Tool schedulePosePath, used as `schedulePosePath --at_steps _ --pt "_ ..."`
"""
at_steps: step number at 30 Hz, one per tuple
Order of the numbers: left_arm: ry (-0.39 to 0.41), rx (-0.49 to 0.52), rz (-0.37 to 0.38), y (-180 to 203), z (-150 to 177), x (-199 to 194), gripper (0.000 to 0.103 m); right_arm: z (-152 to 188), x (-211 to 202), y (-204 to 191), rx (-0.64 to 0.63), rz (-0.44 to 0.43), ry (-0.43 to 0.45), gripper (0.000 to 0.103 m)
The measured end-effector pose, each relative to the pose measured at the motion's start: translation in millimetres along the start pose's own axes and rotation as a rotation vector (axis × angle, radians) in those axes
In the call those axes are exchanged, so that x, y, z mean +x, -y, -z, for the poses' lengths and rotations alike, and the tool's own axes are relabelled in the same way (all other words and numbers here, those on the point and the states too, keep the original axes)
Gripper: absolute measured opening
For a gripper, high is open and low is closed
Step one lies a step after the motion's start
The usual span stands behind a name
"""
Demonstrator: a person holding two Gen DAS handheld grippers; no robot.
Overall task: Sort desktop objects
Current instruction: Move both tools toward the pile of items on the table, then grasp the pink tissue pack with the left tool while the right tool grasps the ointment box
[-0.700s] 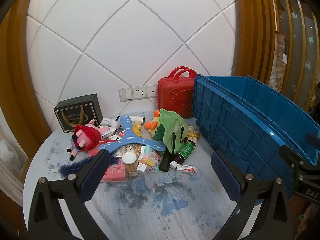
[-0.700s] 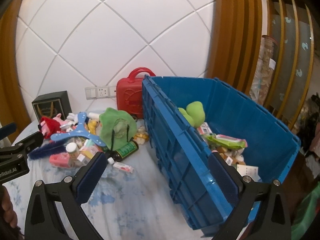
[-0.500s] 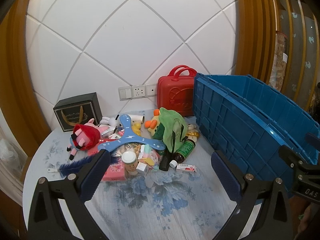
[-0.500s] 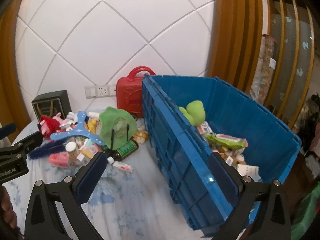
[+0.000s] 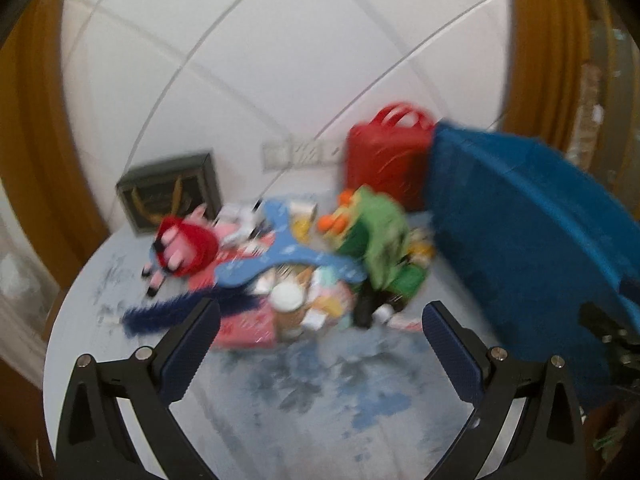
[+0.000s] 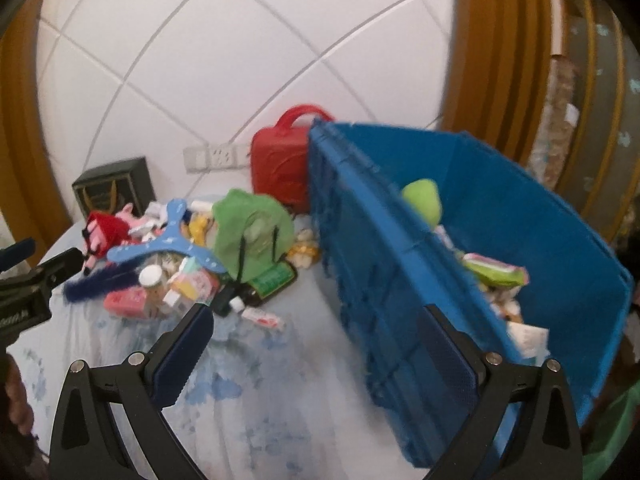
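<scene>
1. The left gripper (image 5: pixel 320 320) hovered over the flowered desk (image 5: pixel 280 400), its fingers (image 5: pixel 192 344) spread wide with nothing between them.
2. A dark gift box (image 5: pixel 172 192) stood at the far left by the wall.
3. The pile of objects (image 5: pixel 280 272) lay mid-desk: a red plush (image 5: pixel 188 248), a blue boomerang (image 6: pixel 168 240) with arms splayed flat, a green hat (image 6: pixel 252 228), and a dark bottle (image 6: pixel 268 284) lying on its side, cap toward the near edge.
4. A red case (image 6: pixel 280 164) stood upright behind.
5. The blue crate (image 6: pixel 520 240) sat right, its long axis running away from the viewer.
6. The right gripper (image 6: pixel 316 352) gaped, empty.
</scene>
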State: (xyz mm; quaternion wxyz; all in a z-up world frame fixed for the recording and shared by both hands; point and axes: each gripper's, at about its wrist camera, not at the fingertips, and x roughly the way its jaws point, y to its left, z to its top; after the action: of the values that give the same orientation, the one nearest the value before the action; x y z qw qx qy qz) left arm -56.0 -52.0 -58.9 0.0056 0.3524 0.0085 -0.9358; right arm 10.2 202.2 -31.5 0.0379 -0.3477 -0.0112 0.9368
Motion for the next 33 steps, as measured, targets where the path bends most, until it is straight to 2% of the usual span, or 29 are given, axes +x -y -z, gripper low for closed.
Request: schedulePosePath --at_steps 8,11,14,20,23,28,31,33 --pt "-0.286 -0.070 -0.060 -61.0 38.9 116.5 0.102 5.6 100.1 -30.5 -0.046 -0.105 -0.189 0.103" --pt "-0.354 -0.130 -0.109 -87.6 54.9 157.8 0.102 11.1 141.0 -42.8 -0.061 -0.129 -0.263 0.103" --pt "-0.407 -0.151 -0.125 -103.7 62.8 193.6 0.102 17.3 181.5 -52.7 -0.078 -0.143 -0.324 0.103" --pt "-0.440 -0.134 -0.094 -109.7 63.8 243.5 0.102 39.6 273.2 -62.1 -0.074 -0.133 -0.457 0.103" --pt "-0.453 -0.105 -0.095 -104.1 61.6 263.6 0.102 47.9 304.4 -63.4 -0.079 -0.128 -0.515 0.103" --pt "-0.439 -0.013 -0.216 -92.2 62.5 284.2 0.103 54.5 328.4 -72.5 -0.103 -0.155 -0.541 0.103" --pt "-0.428 0.016 -0.220 -92.1 65.6 280.8 0.103 58.5 338.5 -77.0 -0.118 -0.154 -0.560 0.103" --pt "-0.439 0.002 -0.218 -105.4 73.5 272.8 0.103 60.3 340.5 -78.2 -0.115 -0.157 -0.565 0.103"
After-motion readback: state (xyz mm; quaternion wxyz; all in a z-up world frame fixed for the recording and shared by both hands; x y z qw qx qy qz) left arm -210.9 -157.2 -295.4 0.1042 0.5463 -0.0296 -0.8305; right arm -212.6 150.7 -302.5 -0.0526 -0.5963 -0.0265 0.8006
